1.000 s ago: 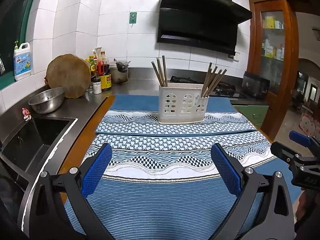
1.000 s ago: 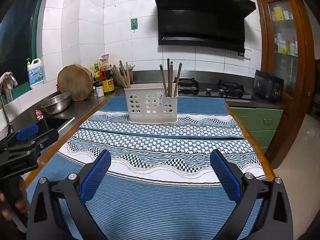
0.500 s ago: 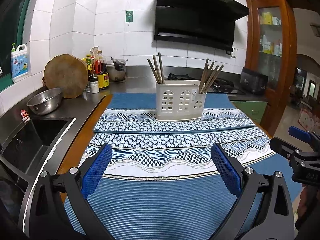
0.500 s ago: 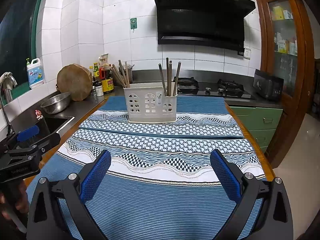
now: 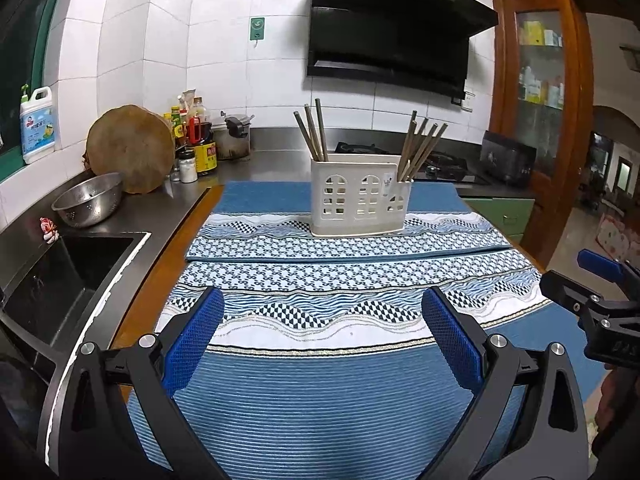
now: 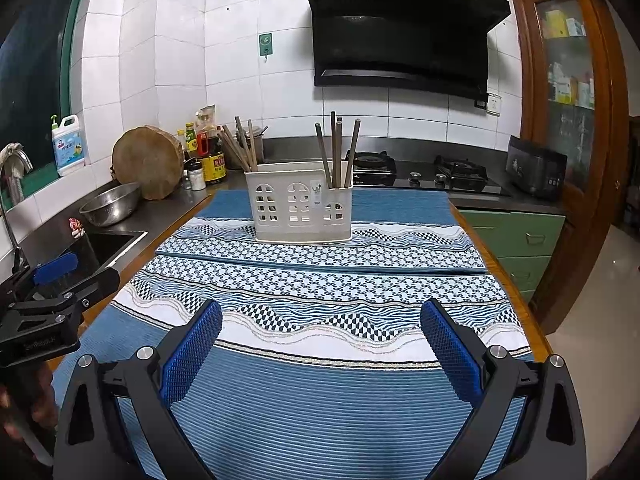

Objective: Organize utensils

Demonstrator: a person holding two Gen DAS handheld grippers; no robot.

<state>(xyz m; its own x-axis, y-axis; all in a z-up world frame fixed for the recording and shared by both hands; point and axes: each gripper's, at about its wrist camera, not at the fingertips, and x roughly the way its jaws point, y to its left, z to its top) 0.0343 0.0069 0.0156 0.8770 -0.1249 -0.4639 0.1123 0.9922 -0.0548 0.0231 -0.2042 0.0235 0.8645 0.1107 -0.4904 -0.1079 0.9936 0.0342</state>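
A white slotted utensil holder [image 5: 360, 198] stands on the far part of the blue patterned cloth [image 5: 320, 400]. It also shows in the right wrist view [image 6: 300, 204]. Brown chopsticks stand in its left end [image 5: 312, 130] and its right end [image 5: 420, 148]. My left gripper [image 5: 320, 340] is open and empty, low over the near cloth. My right gripper [image 6: 320, 344] is open and empty too, beside it on the right. Each gripper shows at the edge of the other's view, the right one [image 5: 592, 300] and the left one [image 6: 52, 292].
A sink [image 5: 52, 280] lies to the left, with a steel colander [image 5: 88, 199], a round wooden board [image 5: 130, 148] and sauce bottles [image 5: 196, 140] behind it. A gas hob [image 6: 420, 168] and range hood [image 6: 400, 28] are at the back. The table edge drops off on the right [image 6: 532, 320].
Both grippers have drawn slightly back and tilted up from the holder; it sits a little further off in the views. Both stay open and empty.
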